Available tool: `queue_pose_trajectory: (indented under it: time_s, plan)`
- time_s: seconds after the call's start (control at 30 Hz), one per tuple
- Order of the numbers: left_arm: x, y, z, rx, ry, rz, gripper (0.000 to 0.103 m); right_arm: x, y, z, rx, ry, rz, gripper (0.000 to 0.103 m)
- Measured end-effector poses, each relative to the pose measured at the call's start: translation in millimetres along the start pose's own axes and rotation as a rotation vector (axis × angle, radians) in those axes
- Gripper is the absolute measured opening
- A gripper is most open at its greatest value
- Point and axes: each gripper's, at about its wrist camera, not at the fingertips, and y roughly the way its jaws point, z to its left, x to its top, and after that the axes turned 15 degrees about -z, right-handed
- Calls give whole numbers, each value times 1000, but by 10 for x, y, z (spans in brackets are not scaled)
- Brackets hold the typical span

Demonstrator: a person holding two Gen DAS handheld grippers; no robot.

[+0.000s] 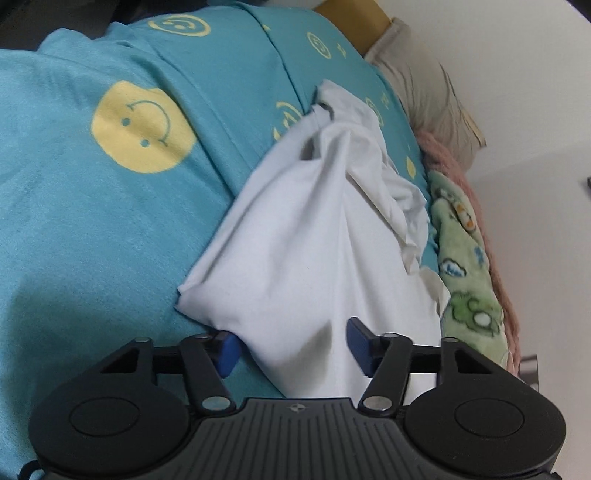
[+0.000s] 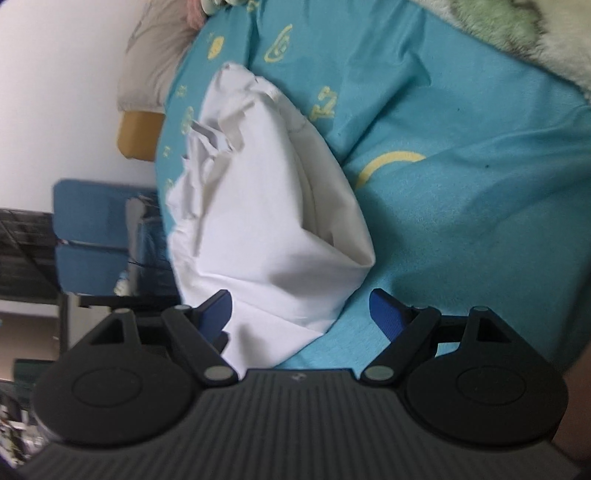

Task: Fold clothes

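A crumpled white garment (image 1: 295, 240) lies bunched on a teal bed sheet (image 1: 92, 221) printed with yellow smiley faces. My left gripper (image 1: 293, 349) hovers at the garment's near end. Its blue pads (image 1: 227, 352) stand apart, with white cloth lying loosely between them and not pinched. In the right wrist view the same garment (image 2: 266, 221) rises as a folded heap on the sheet (image 2: 461, 221). My right gripper (image 2: 301, 314) is wide open over the garment's near corner, with the cloth closer to the left pad (image 2: 216, 314).
A green fleece blanket (image 1: 465, 258) and a pink blanket (image 1: 454, 166) lie along the bed's far side by the wall. A beige pillow (image 1: 424, 85) rests against a tan headboard (image 1: 354, 18). A blue chair (image 2: 92, 221) stands beside the bed.
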Motion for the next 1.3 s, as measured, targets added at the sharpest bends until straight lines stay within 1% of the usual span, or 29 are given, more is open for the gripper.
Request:
queue_pose_trajectory:
  time_s: [0.03, 0.07, 0.1, 0.13, 0.17, 0.2, 0.23, 0.27, 0.33, 0.37, 0.4, 0.43, 0.53, 0.6, 0.67, 0.8, 0.83, 0.9, 1.0, 1.1, 1.23, 1.3]
  plan:
    - [3, 1, 12, 8, -2, -9, 44, -23, 42, 2, -23, -14, -17, 82]
    - [1, -3, 13, 15, 10, -21, 34, -39, 72, 24, -49, -45, -46, 82]
    - [-6, -9, 3, 25, 31, -32, 27, -42, 107, 48, -57, -68, -64, 78]
    - [-10, -12, -6, 32, 47, -42, 26, -45, 143, 72, -64, -91, -80, 72]
    - [-11, -14, -17, 32, 52, -50, 24, -46, 178, 92, -56, -99, -82, 69]
    - [-8, -18, -27, 29, 57, -58, 17, -47, 214, 112, -49, -106, -83, 60]
    - [4, -28, -39, 20, 61, -70, 15, -48, 230, 125, -46, -115, -89, 52]
    - [20, -47, -57, 6, 65, -81, 13, -39, 218, 138, -36, -122, -96, 50]
    - [45, -98, -113, -26, 77, -103, 12, -20, 191, 164, -16, -136, -111, 31]
    - [48, -135, -151, -45, 90, -119, 11, -10, 178, 177, -6, -143, -118, 28]
    - [51, -173, -188, -63, 103, -136, 10, 0, 164, 191, 4, -150, -125, 23]
    - [52, -217, -230, -85, 120, -155, 10, 9, 150, 204, 14, -157, -132, 20]
    - [53, -379, -374, -161, 180, -220, 9, 70, 78, 257, 55, -155, -145, 17]
    - [54, -477, -449, -205, 191, -242, 9, 110, -6, 280, 84, -148, -156, 16]
    - [60, -588, -497, -233, 201, -258, 8, 138, -103, 325, 116, -131, -161, 15]
    - [141, -903, -564, -283, 180, -278, 7, 205, -373, 431, 188, -80, -171, 14]
    - [174, -1001, -584, -300, 169, -283, 7, 197, -461, 474, 201, -80, -176, 13]
    - [188, -1243, -646, -328, 178, -293, 7, 162, -648, 568, 216, -98, -184, 13]
    - [127, -1635, -717, -337, 212, -308, 7, 66, -948, 699, 209, -154, -185, 13]
    - [67, -1985, -666, -350, 174, -295, 7, -40, -1278, 758, 208, -189, -185, 13]
    - [-85, -2484, -561, -355, 155, -270, 7, -233, -1733, 652, 225, -201, -183, 14]
    - [-170, -2734, -496, -356, 146, -255, 7, -351, -1955, 538, 234, -203, -176, 14]
